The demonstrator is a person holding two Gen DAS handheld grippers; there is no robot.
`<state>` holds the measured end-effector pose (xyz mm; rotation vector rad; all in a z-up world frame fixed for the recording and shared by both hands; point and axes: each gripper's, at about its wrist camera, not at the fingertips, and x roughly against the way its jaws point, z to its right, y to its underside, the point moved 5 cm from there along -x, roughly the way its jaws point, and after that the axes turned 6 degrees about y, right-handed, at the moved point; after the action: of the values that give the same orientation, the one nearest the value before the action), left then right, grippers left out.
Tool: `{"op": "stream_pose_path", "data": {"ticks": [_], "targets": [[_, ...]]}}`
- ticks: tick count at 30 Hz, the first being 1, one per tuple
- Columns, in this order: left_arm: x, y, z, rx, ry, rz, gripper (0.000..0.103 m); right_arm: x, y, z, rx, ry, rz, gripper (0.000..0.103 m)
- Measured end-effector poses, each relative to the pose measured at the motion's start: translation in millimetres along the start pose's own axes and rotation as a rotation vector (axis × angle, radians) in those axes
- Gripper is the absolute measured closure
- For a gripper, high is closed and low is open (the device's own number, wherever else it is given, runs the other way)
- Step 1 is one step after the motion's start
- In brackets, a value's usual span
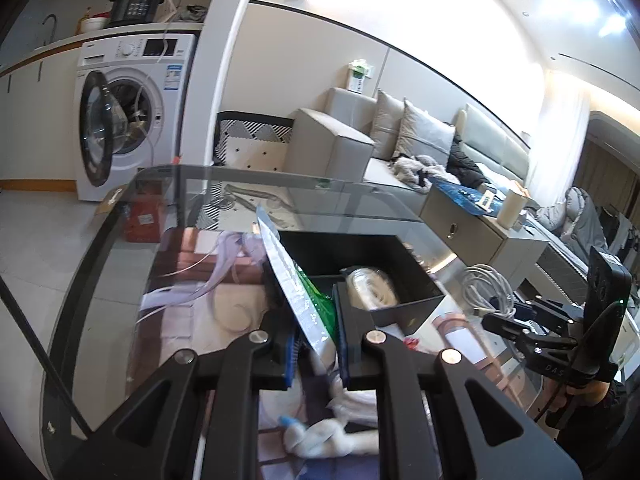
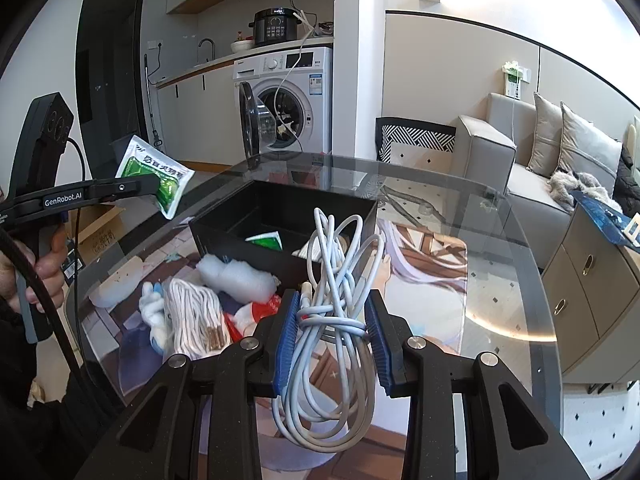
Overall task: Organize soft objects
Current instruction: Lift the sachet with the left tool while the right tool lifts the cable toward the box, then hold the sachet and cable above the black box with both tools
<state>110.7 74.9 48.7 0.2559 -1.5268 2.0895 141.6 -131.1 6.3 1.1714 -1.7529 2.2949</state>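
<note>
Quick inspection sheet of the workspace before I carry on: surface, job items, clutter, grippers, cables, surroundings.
Surface: glass table over a printed mat.
Job's things: black box holding a green packet and a pale bundle; on the table beside it a white cord bundle, white wadding, a blue and white soft toy and a red and white wrapper.
Clutter: nothing seen beyond those loose items.
Grippers: left gripper shut on a green sachet, held above the table; right gripper shut on a coiled white cable.
Cables: only the coiled one held, plus a black lead on the left handle.
Surroundings: washing machine with door open, grey sofa, cabinet.
</note>
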Motion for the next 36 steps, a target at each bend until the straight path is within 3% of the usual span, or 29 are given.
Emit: {"op": "stream_pose_path", "data": {"ticks": [17,36], "targets": [[-47.7,-23.4,21.0,0.003,0.078,-0.026,0.09,-25.6,-53.0,-14.6,0.044,-0.056,0.043,0.069],[-91.8,-17.8,24.0,0.007,0.093,-0.112,0.09,-82.5,-68.3,-23.3,0.088,-0.119,-0.001,0.069]]}}
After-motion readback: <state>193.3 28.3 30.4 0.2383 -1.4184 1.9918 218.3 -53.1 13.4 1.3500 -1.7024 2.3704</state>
